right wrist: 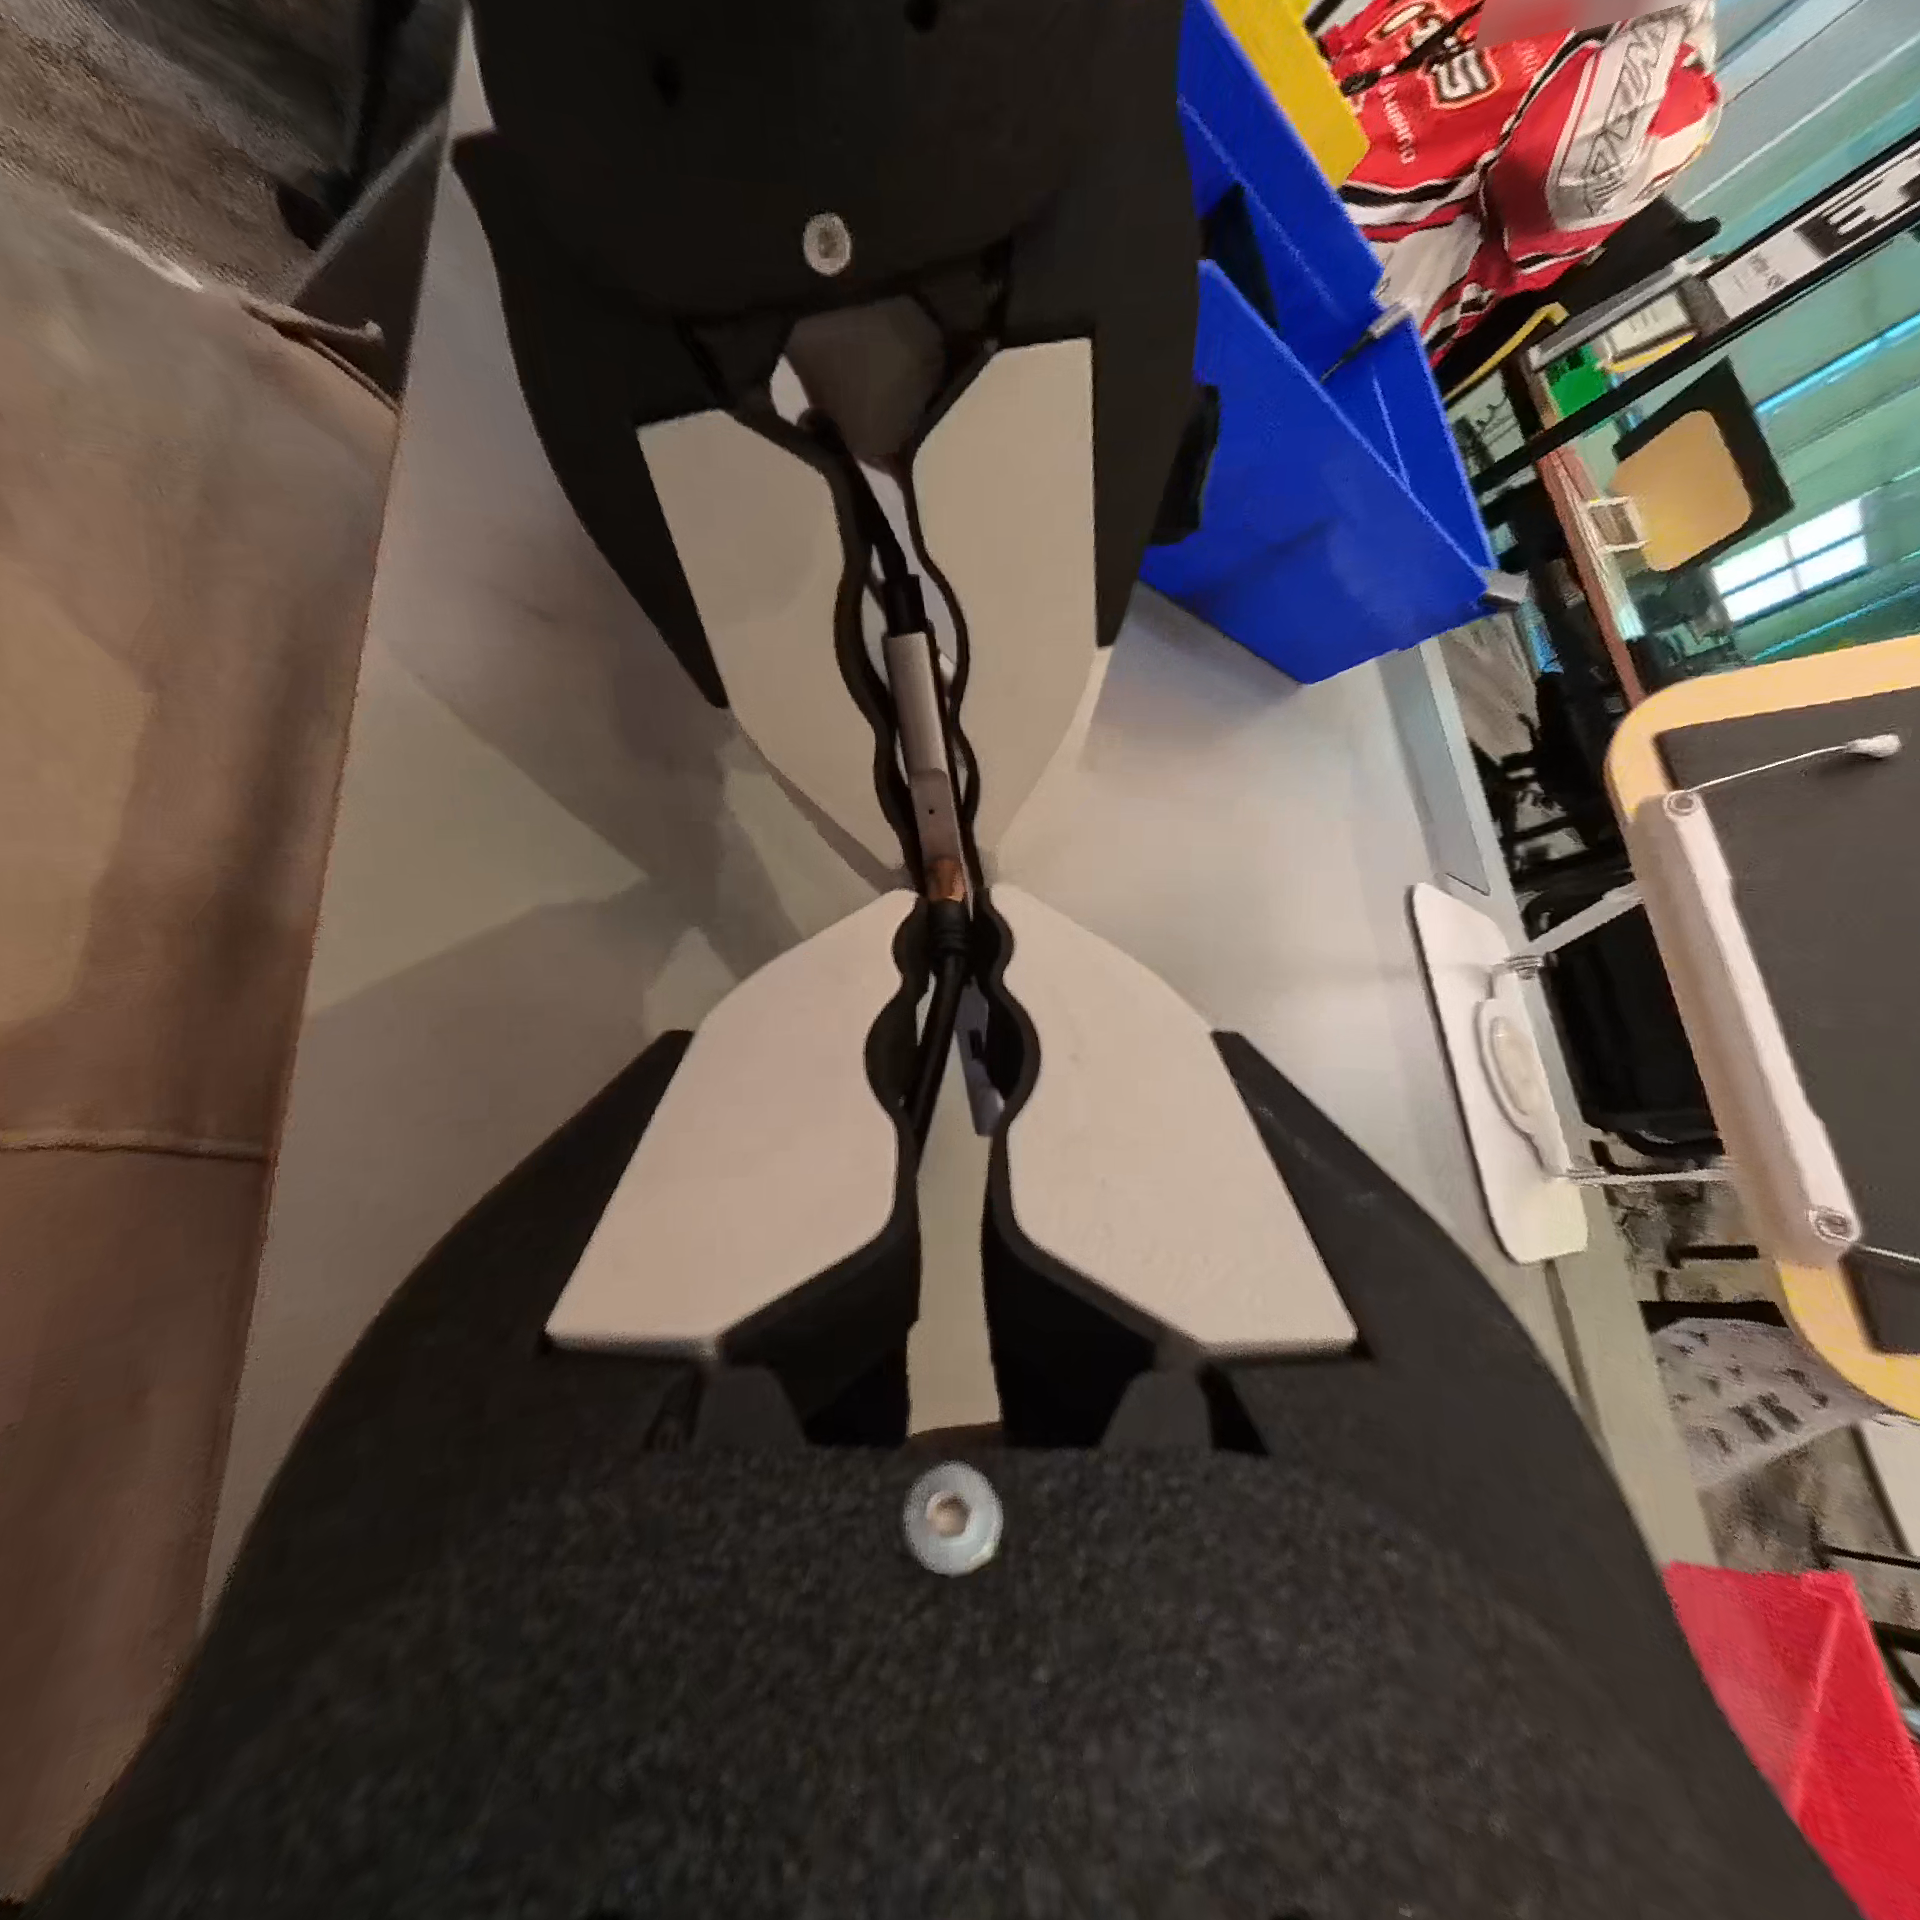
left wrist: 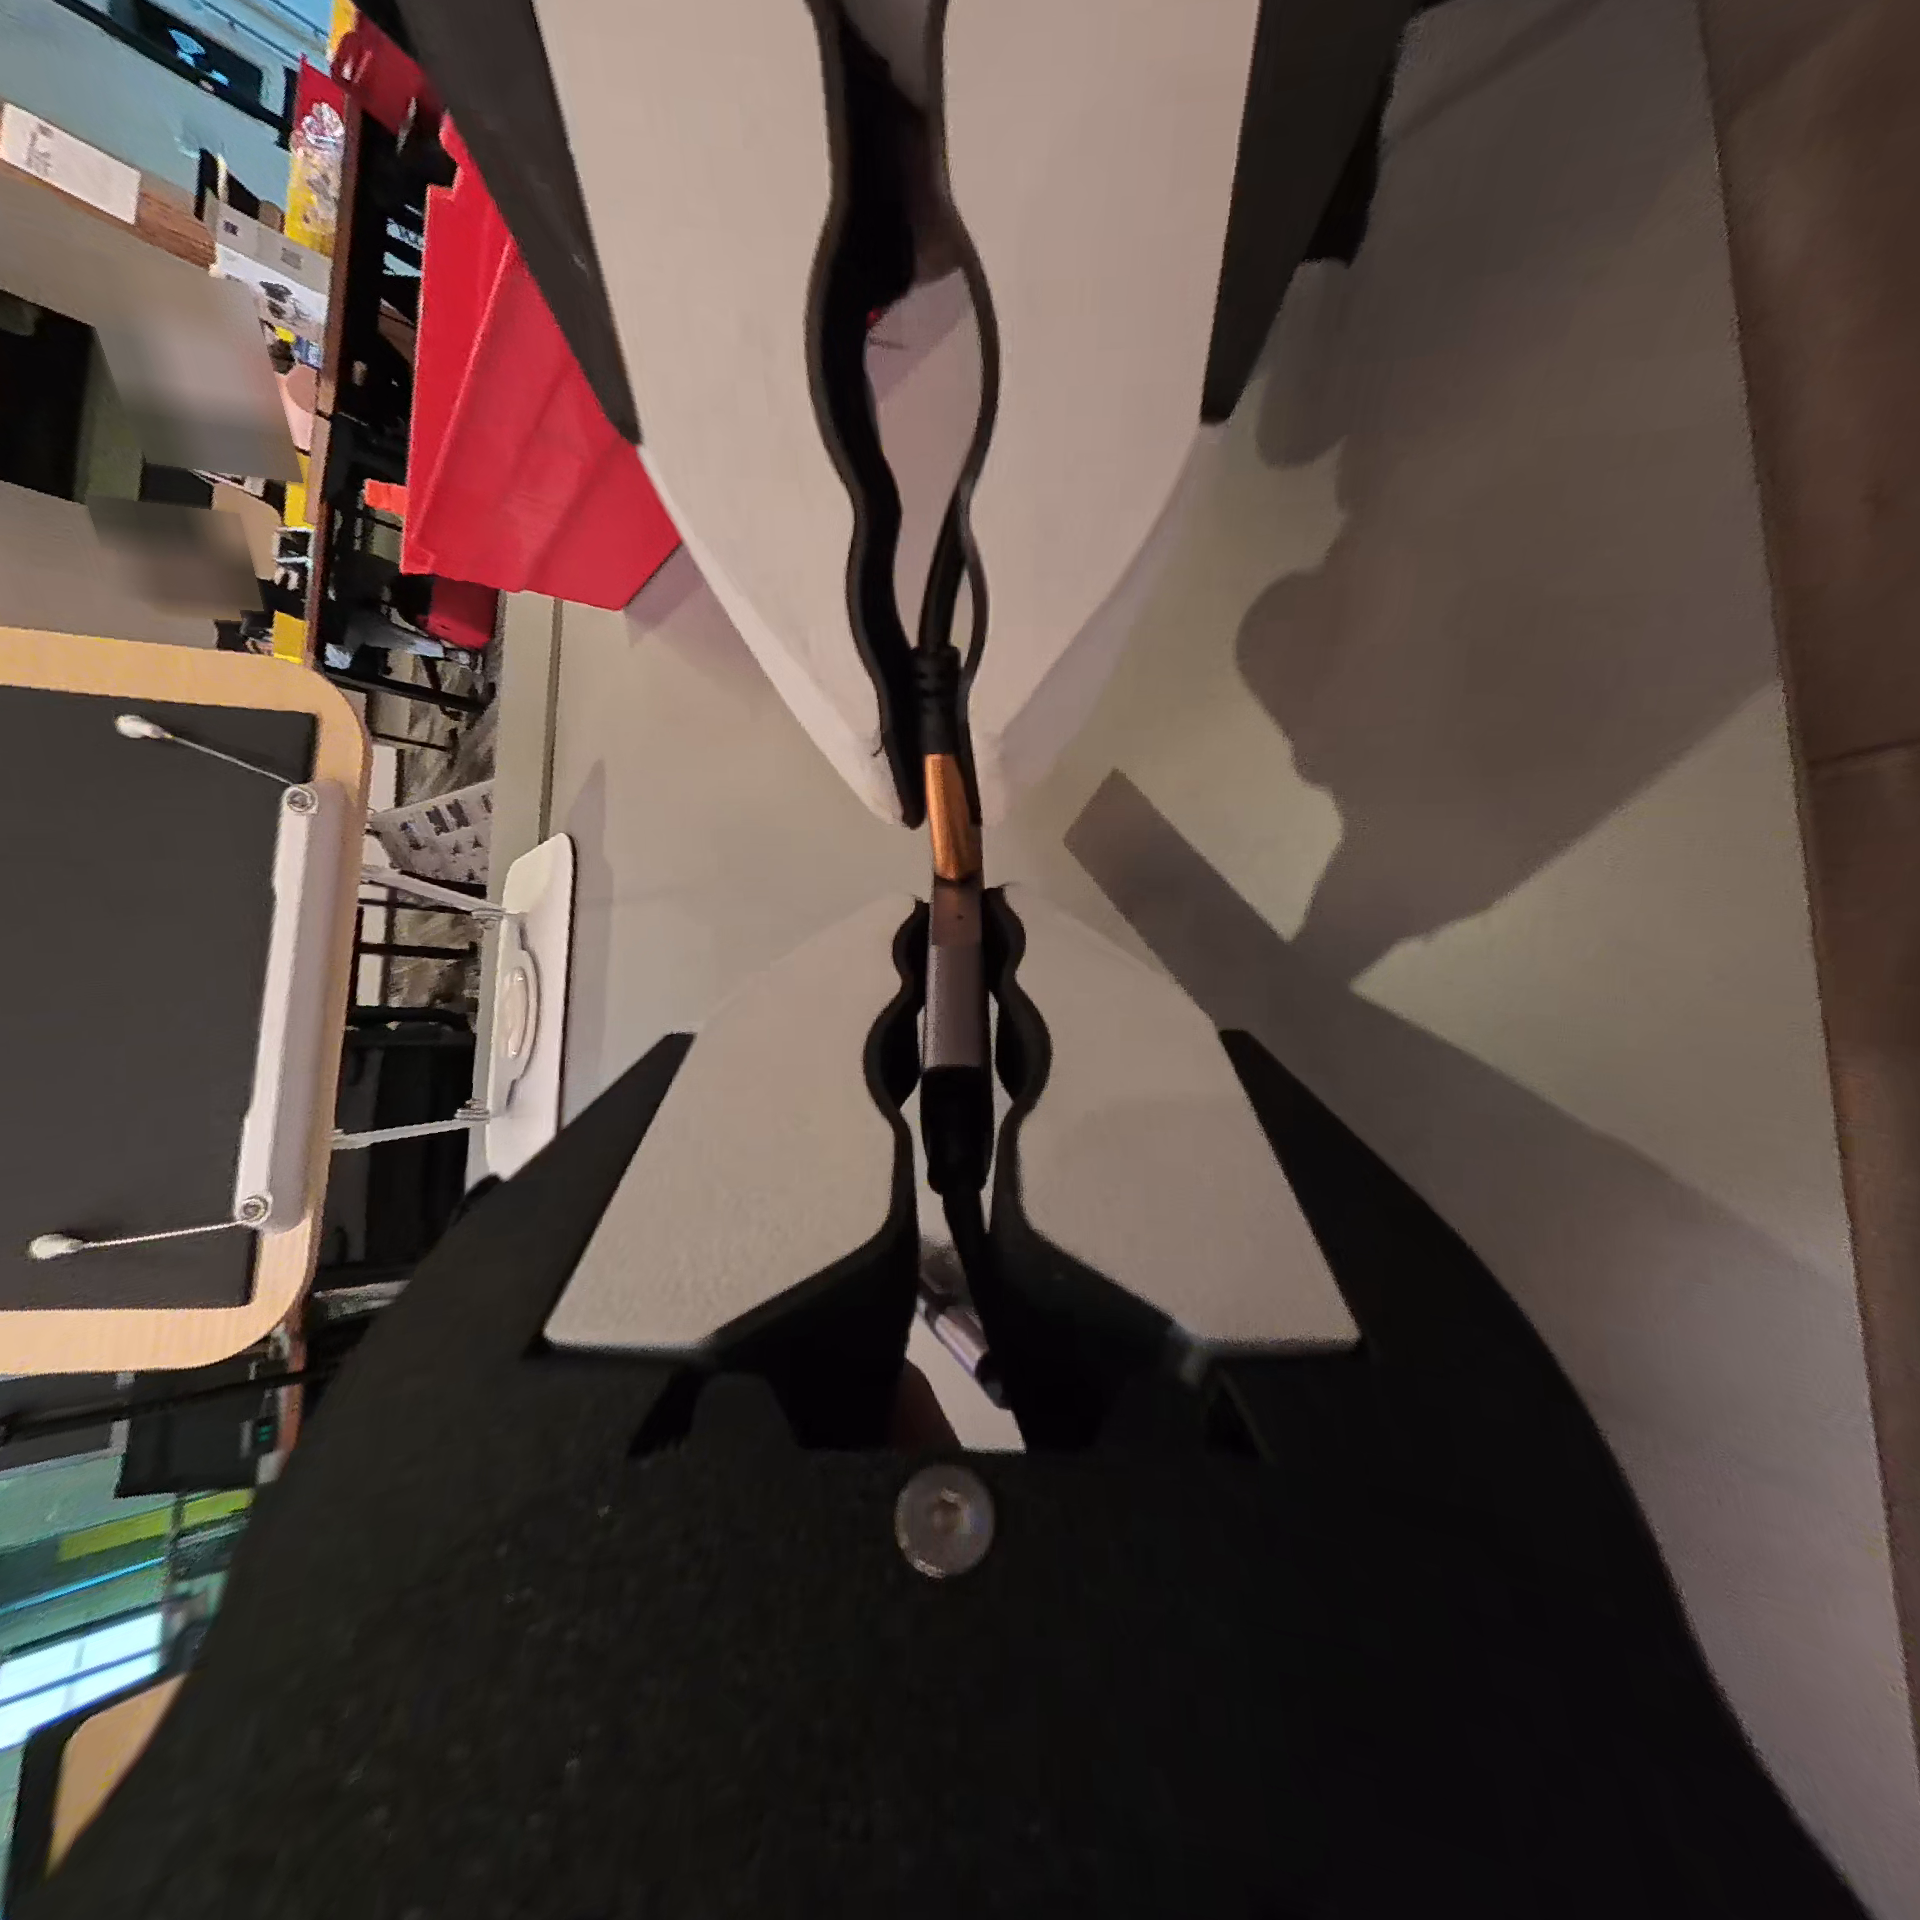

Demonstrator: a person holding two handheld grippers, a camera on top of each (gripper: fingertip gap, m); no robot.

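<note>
We see two grippers meeting tip to tip over a white table. The left gripper is pinched on a grey plug whose black cable runs back between its fingers. The right gripper faces it, clamped on a black cable end with a copper sleeve at the tip. The sleeve and the grey plug sit end to end in line, touching — right where the fingertips of both tools meet. Whether they are fully seated we cannot tell.

Around them: a red bin on the table's far edge in the left view, blue bins in the right view, and a white plate beside a black board with a pale wooden rim — both well apart from the grippers.
</note>
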